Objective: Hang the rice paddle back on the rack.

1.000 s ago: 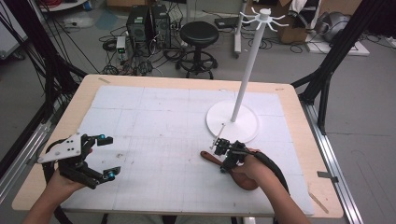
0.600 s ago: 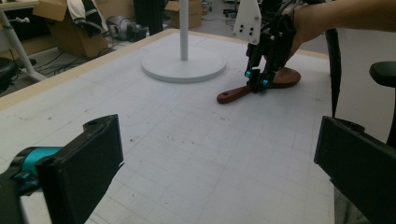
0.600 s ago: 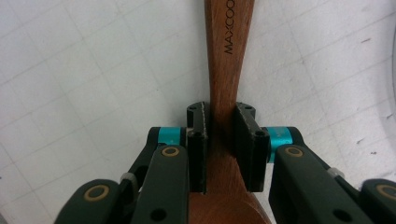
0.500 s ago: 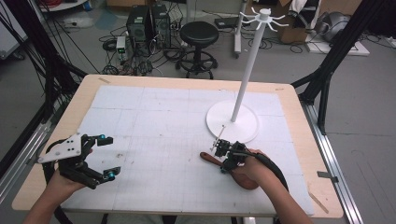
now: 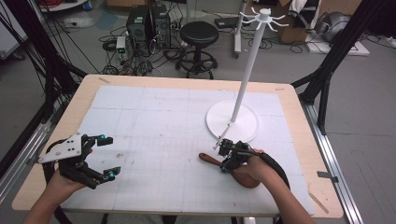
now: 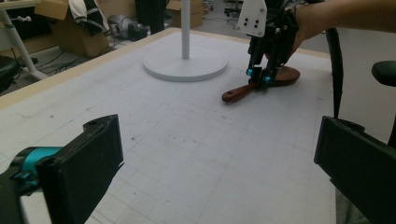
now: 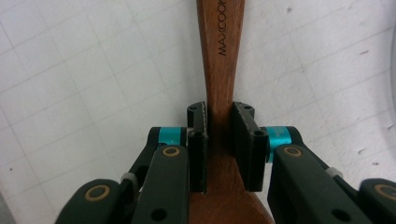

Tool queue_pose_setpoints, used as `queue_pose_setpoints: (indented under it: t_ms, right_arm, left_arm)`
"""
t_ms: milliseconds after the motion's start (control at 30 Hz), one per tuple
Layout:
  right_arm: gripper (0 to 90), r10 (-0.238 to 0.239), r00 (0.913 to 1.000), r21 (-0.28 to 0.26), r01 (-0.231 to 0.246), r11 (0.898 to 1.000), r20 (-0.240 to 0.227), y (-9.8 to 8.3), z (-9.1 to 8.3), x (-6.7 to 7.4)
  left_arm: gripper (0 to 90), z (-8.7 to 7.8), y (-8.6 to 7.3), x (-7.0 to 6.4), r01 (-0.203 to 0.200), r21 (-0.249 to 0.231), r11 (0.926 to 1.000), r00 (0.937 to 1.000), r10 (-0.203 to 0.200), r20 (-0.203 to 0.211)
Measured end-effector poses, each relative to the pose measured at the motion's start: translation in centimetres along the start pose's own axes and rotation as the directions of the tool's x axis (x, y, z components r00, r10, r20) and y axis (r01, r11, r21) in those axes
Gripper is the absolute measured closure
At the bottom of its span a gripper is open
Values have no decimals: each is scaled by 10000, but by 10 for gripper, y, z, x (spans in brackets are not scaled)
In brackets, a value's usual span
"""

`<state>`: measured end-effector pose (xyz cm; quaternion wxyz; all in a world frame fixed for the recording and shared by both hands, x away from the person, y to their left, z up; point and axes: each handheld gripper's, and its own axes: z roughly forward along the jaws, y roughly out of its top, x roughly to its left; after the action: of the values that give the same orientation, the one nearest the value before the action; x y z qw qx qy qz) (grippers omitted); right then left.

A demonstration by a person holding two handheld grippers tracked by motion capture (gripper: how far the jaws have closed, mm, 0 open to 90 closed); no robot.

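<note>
A brown wooden spoon [image 5: 208, 158] lies flat on the white gridded mat [image 5: 159, 121], handle pointing left. My right gripper [image 5: 226, 163] points down at it, shut on the handle's neck beside the bowl. In the right gripper view the pads [image 7: 198, 140] press both sides of the spoon [image 7: 220, 56], which bears printed lettering. The left gripper view shows that gripper [image 6: 259, 77] over the spoon [image 6: 238, 92]. My left gripper [image 5: 109, 156] rests at the mat's left, open, with nothing between its fingers [image 6: 79, 163].
A white stand with a round base [image 5: 232, 122] and a hooked top [image 5: 263, 16] rises just behind the right hand. Beyond the table's far edge are a black stool [image 5: 199, 32] and computer towers [image 5: 147, 18]. Black frame legs flank the table.
</note>
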<state>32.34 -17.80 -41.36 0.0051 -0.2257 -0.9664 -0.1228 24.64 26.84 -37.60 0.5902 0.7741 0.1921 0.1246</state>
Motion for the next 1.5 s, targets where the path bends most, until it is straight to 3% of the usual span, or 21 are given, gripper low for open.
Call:
queue_pose_setpoints:
  t_ms: [200,433,967,1100,1300,1400,1500]
  right_arm:
    - [766,-148,9997,-388,140,9991,-188,-3,-4,0]
    - [767,60,9993,-1142,-101,9934,-367,-9,-15,1]
    - [768,383,9986,-2686,-464,9621,-353,-28,-36,1]
    - [769,313,9985,-3102,-437,9497,-447,-33,-40,1]
    - [769,499,9977,-3850,-634,9207,-450,-40,-49,1]
    - [770,542,9969,-4286,-732,9005,-564,-44,-56,0]
    - [771,520,9968,-4503,-736,8899,-602,-46,-59,2]
  left_arm:
    - [18,0,-1,0,51,9,10000,10000,-51,-5]
    - [17,1,-1,0,24,17,10000,10000,-24,7]
    - [18,2,-2,1,20,53,10000,10000,-20,10]
    - [17,2,-2,1,33,56,10000,10000,-33,18]
    - [18,2,-2,1,46,52,10000,10000,-46,-23]
    - [17,2,-2,1,63,56,10000,10000,-63,-25]
    - [17,3,-2,1,54,66,10000,10000,-54,-3]
